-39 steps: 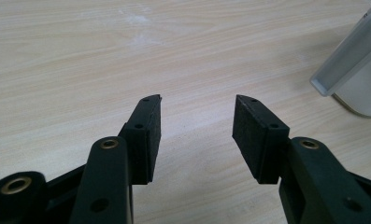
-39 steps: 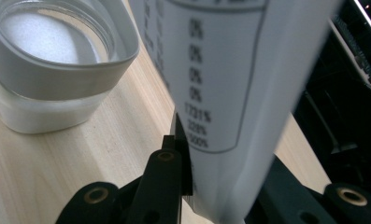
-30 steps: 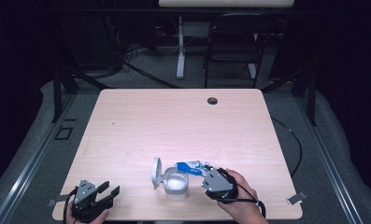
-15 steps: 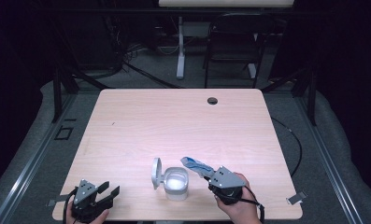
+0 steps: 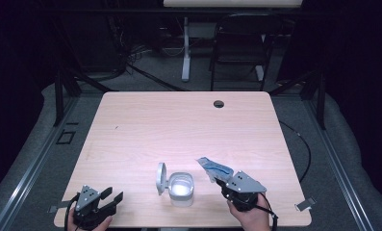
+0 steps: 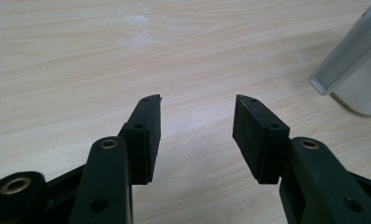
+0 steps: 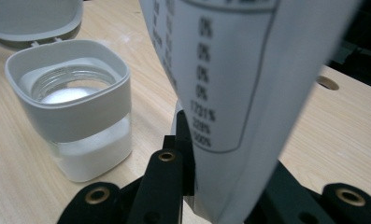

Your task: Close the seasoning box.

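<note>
right tool [image 7: 220, 177]: jaws clamped a white printed packet [image 7: 239, 93] | open-lidded jar [image 7: 75, 107] of white powder stood left, apart | on wooden table [image 7: 351, 135]

open white jar [image 5: 181, 188], blue-white packet [image 5: 214, 168] beside

Jar [image 5: 181, 188] on table [image 5: 179, 125], near front edge; lid [image 5: 160, 177] at jar's left. Packet [image 5: 214, 168] right of jar; left tongs [image 5: 112, 198] well left.
</note>
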The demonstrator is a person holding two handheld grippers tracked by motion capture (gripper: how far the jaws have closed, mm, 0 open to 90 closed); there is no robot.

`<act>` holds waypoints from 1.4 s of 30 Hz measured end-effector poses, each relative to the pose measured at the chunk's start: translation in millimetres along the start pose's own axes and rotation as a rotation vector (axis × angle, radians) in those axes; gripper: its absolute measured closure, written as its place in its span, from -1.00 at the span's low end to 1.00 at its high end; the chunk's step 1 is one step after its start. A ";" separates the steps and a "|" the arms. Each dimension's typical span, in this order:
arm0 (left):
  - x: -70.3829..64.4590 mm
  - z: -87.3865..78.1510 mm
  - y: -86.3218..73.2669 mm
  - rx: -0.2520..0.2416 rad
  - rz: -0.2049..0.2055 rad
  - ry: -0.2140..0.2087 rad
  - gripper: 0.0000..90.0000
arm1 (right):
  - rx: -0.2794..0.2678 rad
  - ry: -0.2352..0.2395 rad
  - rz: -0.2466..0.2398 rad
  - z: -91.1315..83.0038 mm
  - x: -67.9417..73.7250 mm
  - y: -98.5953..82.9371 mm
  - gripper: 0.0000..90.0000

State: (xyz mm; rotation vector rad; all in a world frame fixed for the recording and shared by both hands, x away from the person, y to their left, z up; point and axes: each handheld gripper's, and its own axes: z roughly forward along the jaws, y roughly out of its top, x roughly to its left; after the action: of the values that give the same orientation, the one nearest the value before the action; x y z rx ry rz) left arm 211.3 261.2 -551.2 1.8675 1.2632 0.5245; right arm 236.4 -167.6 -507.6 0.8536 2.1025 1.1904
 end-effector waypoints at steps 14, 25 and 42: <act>-0.3 -1.3 1.3 -0.006 0.003 0.002 0.16 | -0.006 -0.074 0.052 -14.3 -20.4 -12.4 0.82; -4.1 3.5 4.7 -0.004 0.010 -0.012 0.16 | 0.001 -0.132 0.105 -23.0 -36.6 -23.8 0.83; -9.7 10.7 9.9 -0.006 0.023 -0.030 0.16 | 0.028 -0.189 0.154 -32.1 -51.8 -39.0 0.82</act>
State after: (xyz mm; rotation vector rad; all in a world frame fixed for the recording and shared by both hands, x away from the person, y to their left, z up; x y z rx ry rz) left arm 220.5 246.6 -548.6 1.8801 1.2211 0.5095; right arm 236.0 -239.0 -519.3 1.1130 1.9332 1.1123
